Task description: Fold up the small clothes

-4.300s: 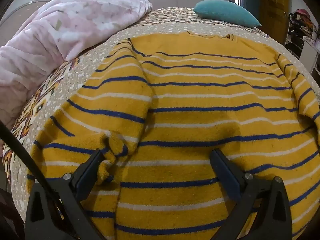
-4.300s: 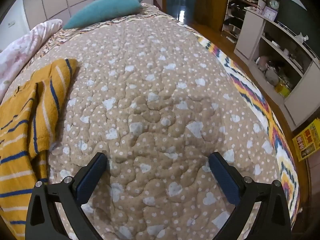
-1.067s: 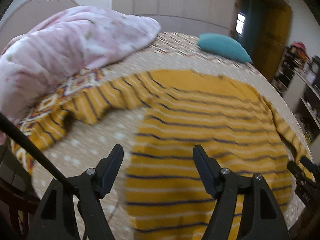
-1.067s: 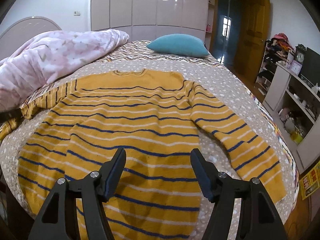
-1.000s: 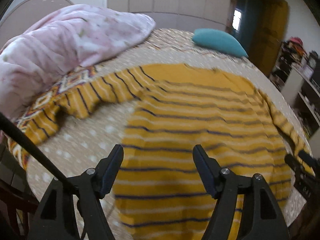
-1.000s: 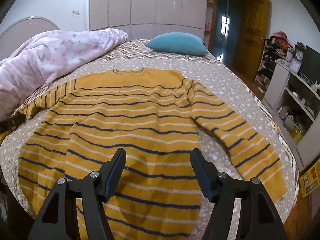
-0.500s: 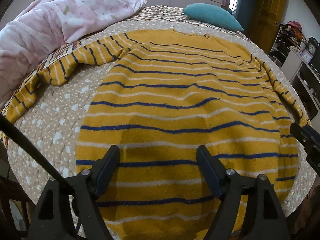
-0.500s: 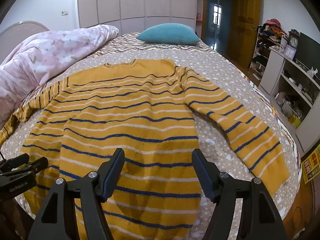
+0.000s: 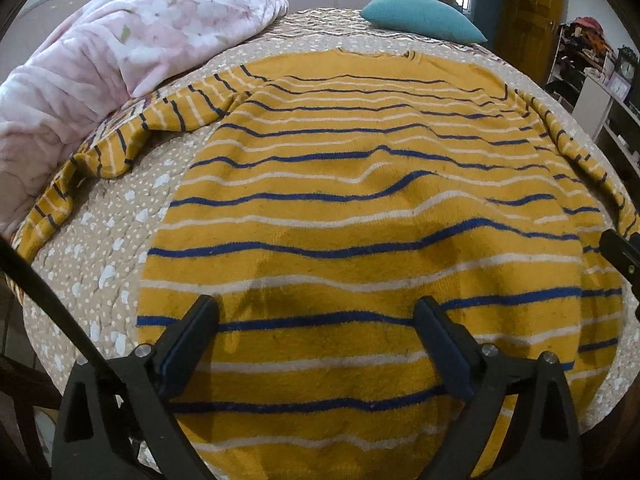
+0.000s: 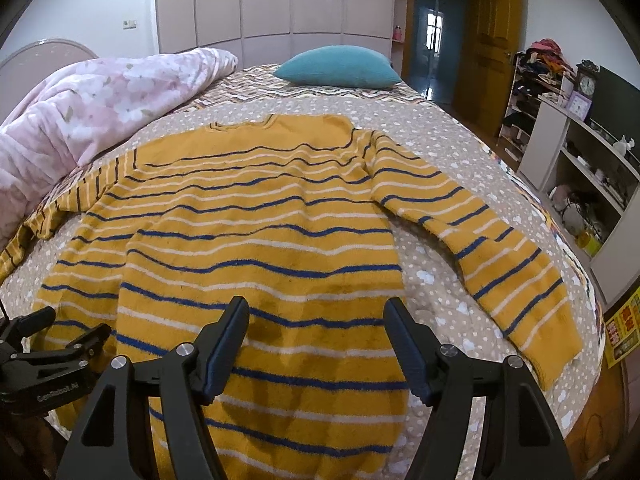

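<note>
The sweater [image 10: 256, 236] lies flat on the bed [image 10: 452, 148], unfolded, both grippers [image 9: 316, 332] [image 10: 316, 332] hovering over its hem, fingers spread, empty; next, probably pinch a sleeve and fold inward.

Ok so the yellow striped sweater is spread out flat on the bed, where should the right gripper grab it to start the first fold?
Probably the cuff end of the outstretched sleeve of the sweater, approached from the bed's near edge. That sleeve lies flat and clear of the body, with its cuff free near the edge, so the open right gripper can pinch it and carry it across the chest.
</note>
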`<control>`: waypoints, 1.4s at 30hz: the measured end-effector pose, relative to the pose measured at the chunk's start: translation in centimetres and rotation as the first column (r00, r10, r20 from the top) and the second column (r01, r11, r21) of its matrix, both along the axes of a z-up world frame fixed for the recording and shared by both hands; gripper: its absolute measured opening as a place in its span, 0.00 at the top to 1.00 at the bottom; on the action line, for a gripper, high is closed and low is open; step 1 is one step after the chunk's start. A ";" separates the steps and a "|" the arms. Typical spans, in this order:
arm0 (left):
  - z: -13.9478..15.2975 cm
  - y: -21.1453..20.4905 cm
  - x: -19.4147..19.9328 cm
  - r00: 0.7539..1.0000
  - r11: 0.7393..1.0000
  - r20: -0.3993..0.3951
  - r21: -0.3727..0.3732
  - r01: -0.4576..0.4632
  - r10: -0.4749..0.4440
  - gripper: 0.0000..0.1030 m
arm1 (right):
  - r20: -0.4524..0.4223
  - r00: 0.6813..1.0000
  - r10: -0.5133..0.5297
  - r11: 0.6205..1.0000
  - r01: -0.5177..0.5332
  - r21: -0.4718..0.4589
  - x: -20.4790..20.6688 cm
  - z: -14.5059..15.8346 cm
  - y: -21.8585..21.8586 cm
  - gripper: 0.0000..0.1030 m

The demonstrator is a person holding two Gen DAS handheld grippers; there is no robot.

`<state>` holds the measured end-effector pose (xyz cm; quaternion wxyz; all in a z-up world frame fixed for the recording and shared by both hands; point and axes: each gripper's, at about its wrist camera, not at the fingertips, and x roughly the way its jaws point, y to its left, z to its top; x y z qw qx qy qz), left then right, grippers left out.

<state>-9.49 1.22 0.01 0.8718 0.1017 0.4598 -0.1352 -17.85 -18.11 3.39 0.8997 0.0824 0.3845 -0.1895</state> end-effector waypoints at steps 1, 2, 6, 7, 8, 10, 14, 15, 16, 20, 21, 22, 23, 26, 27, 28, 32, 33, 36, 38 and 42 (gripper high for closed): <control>0.0 -0.1 -0.1 1.000 1.000 0.003 0.003 -0.001 0.001 0.05 | -0.001 1.000 -0.003 1.000 0.003 0.006 -0.1 0.0 -0.1 0.28; 0.0 -0.1 -0.1 1.000 1.000 0.004 0.003 -0.001 0.001 0.04 | 0.002 1.000 -0.006 1.000 0.006 0.016 -0.3 0.0 -0.2 0.28; -0.1 0.0 -0.1 1.000 1.000 -0.012 -0.006 0.018 -0.018 0.03 | 0.021 0.999 -0.026 0.999 0.025 0.036 -0.5 0.4 -0.5 0.28; -0.1 0.0 -0.1 1.000 1.000 -0.015 -0.010 0.022 -0.022 0.03 | 0.030 0.999 -0.026 0.999 0.025 0.043 -0.4 0.6 -0.5 0.28; -0.1 0.0 -0.1 1.000 1.000 -0.017 -0.010 0.026 -0.026 0.02 | 0.037 0.999 -0.025 0.999 0.024 0.046 -0.3 0.7 -0.4 0.28; -0.1 0.1 0.0 0.999 0.999 -0.017 -0.007 0.032 -0.033 0.01 | 0.049 0.999 -0.018 0.999 0.016 0.049 -0.1 0.8 -0.1 0.28; -0.2 0.1 0.0 1.000 1.000 -0.003 -0.005 0.027 -0.027 0.00 | 0.056 0.998 0.004 0.999 -0.006 0.034 0.0 0.4 0.7 0.28; -0.3 0.0 -0.2 1.000 1.000 0.012 -0.003 0.022 -0.022 0.00 | 0.050 0.999 0.013 1.000 -0.014 0.026 0.0 0.1 0.9 0.28; -0.3 0.0 -0.2 1.000 1.000 0.023 -0.002 0.018 -0.018 0.00 | 0.046 0.999 0.018 1.000 -0.019 0.020 -0.1 0.0 1.0 0.28; -0.5 -0.3 -0.4 0.999 1.000 0.054 0.003 0.002 -0.003 0.00 | 0.027 0.999 0.028 1.000 -0.028 -0.002 -0.2 -0.9 0.8 0.28; -0.5 -0.3 -0.4 0.998 1.000 0.056 0.002 -0.001 0.001 0.00 | 0.023 0.999 0.027 1.000 -0.027 -0.002 -0.2 -1.0 0.6 0.28; -0.6 -0.4 -0.4 0.998 1.000 0.059 0.002 -0.001 0.001 0.00 | 0.019 0.999 0.026 1.000 -0.026 -0.002 -0.1 -1.2 0.4 0.28; -0.6 -0.4 -0.4 0.998 1.000 0.064 0.004 0.001 -0.001 0.00 | 0.017 1.000 0.023 1.000 -0.023 -0.001 0.2 -1.3 0.2 0.28; -0.6 -0.5 -0.4 0.998 1.000 0.059 0.002 0.007 -0.007 0.00 | 0.015 1.000 0.022 1.000 -0.022 0.017 0.9 -1.4 -0.5 0.28; -0.6 -0.5 -0.4 0.998 1.000 0.056 0.003 0.006 -0.006 0.00 | 0.014 1.000 0.022 1.000 -0.022 0.018 1.1 -1.3 -0.6 0.28; -0.6 -0.6 -0.4 0.999 1.000 0.054 0.003 0.005 -0.005 0.00 | 0.014 1.000 0.023 1.000 -0.023 0.018 1.4 -1.1 -0.7 0.28; -0.6 -0.6 -0.5 0.998 1.000 0.059 0.002 0.000 0.000 0.00 | 0.023 0.999 0.040 0.999 -0.041 0.020 2.6 -0.3 -0.6 0.28; -0.6 -0.6 -0.5 0.998 1.000 0.059 -0.001 0.002 -0.002 0.00 | 0.022 0.999 0.043 0.999 -0.044 0.020 2.7 -0.4 -0.5 0.28; -0.7 -0.5 -0.5 0.998 1.000 0.064 -0.006 0.006 -0.006 0.00 | -0.001 0.999 0.052 0.998 -0.052 0.021 3.4 -1.4 0.0 0.28; -0.7 -0.4 -0.6 0.997 1.000 0.071 -0.011 0.009 -0.008 0.00 | -0.024 0.998 0.052 0.998 -0.051 0.031 3.6 -2.3 0.1 0.28; -0.7 -0.3 -0.8 0.997 1.000 0.078 -0.015 0.010 -0.009 0.00 | -0.048 0.998 0.045 0.997 -0.042 0.062 3.4 -3.7 -0.1 0.24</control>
